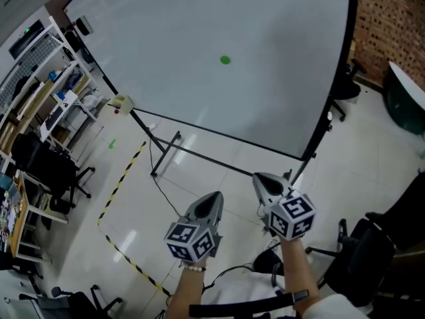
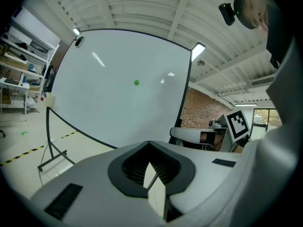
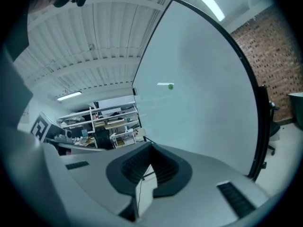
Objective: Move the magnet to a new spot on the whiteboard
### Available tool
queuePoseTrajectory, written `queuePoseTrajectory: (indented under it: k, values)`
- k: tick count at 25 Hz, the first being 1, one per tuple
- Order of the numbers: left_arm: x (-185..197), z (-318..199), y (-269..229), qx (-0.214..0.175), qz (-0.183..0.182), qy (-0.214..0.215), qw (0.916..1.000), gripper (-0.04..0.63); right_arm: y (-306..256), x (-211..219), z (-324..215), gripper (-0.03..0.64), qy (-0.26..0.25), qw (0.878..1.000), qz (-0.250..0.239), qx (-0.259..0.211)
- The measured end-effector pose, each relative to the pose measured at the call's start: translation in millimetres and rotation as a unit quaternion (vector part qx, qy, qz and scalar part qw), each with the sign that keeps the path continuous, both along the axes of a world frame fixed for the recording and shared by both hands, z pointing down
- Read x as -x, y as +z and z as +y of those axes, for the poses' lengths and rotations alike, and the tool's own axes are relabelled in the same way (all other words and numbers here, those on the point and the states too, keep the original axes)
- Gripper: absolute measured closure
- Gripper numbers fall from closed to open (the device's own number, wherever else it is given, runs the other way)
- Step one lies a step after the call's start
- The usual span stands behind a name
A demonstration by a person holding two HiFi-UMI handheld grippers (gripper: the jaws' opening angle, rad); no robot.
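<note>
Two closed, empty grippers face the board; the magnet lies well ahead of them.
The whiteboard (image 1: 279,78) fills the upper part of the head view. At bottom centre the left gripper (image 1: 212,198) and right gripper (image 1: 261,179) sit side by side, each with its jaws pressed together on nothing, both aimed up-frame and well apart from the board. The small round green magnet (image 1: 225,60) clings to the board at upper centre, straight up-frame from between the two tips. It has no long axis to line up with, and the right gripper looks slightly nearer.
</note>
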State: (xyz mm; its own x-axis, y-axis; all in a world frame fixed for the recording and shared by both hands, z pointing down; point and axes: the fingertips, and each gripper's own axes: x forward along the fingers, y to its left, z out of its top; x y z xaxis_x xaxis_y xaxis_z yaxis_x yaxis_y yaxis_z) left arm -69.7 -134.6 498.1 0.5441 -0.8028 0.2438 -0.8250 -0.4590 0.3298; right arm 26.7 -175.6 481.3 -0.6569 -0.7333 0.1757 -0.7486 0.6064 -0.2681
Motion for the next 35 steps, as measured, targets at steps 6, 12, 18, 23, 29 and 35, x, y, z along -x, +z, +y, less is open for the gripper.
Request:
queuePoseTrajectory:
  k: [6,12,18,23,29,35]
  values:
    - [76.4,65.1,0.7,0.004,0.005,-0.014,0.9999,0.595,-2.5,65.5,77.5,0.609,0.008,1.000,0.029,-0.006]
    - [87.3,121.3,-6.3,-0.008,-0.008,0.019,0.9998,0.595,-1.6,83.7,146.3,0.611,0.033,0.998,0.059,-0.006]
    - [74.9,153.8,-14.0,-0.011,0.006,0.032,0.9994,0.595,-11.4,76.4,181.0,0.611,0.041,0.997,0.066,-0.011]
    - [47.3,169.6,-19.4,-0.011,0.004,0.044,0.9990,0.595,-21.7,46.9,198.9,0.611,0.050,0.998,0.043,-0.015]
    - [13.9,181.3,-27.2,-0.020,-0.018,0.055,0.9981,0.595,-21.4,8.9,213.5,0.611,0.066,0.997,0.038,-0.012]
    - [-5.0,183.7,-35.7,-0.030,-0.029,0.061,0.9973,0.595,-23.1,-7.2,224.6,0.611,0.075,0.997,0.033,-0.012]
